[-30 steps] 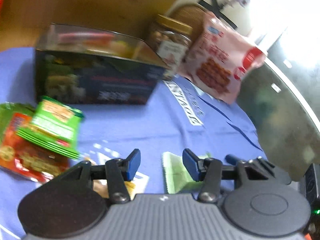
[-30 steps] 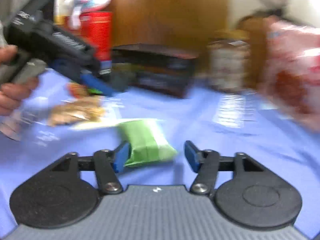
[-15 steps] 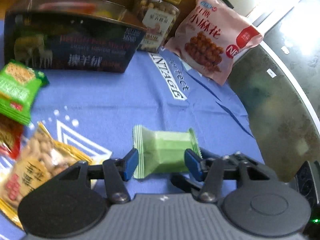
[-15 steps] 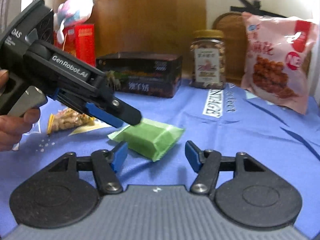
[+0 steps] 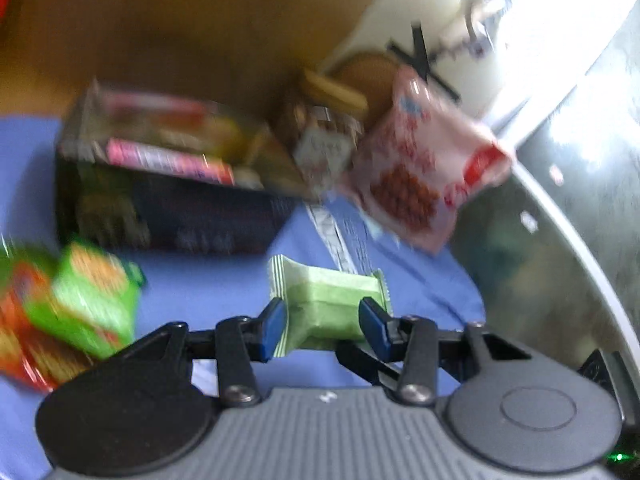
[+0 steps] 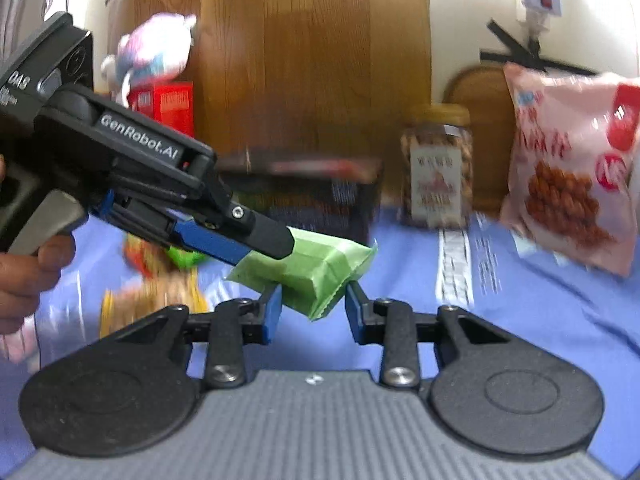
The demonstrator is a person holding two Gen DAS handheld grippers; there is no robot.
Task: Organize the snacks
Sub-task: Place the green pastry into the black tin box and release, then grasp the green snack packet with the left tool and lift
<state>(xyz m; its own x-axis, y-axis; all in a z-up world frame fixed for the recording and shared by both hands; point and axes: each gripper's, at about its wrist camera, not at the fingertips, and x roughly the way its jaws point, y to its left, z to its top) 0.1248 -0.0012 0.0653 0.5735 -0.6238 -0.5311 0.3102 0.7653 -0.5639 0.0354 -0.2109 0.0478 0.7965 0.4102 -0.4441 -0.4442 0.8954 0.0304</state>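
A green snack packet point(image 5: 332, 292) hangs above the blue cloth point(image 5: 208, 280), and my left gripper point(image 5: 322, 320) is shut on it, its jaws still closing. In the right wrist view the left gripper point(image 6: 264, 256) reaches in from the left, held by a person's hand point(image 6: 28, 272), with the green packet point(image 6: 320, 264) sticking out of its fingers. My right gripper point(image 6: 312, 306) sits just under the packet's near end. Its jaws are closing, and the pads stand close on either side of that end without visibly squeezing it.
A dark open box point(image 6: 320, 196) with snacks inside stands at the back, a nut jar point(image 6: 436, 176) and a pink snack bag point(image 6: 572, 176) to its right. Green and red packets point(image 5: 92, 300) and a peanut packet point(image 6: 152, 300) lie at left. A red box point(image 6: 168, 104) stands behind.
The left gripper came over the green packet, closed on it and lifted it off the cloth. The right gripper's jaws narrowed around the packet's near end.
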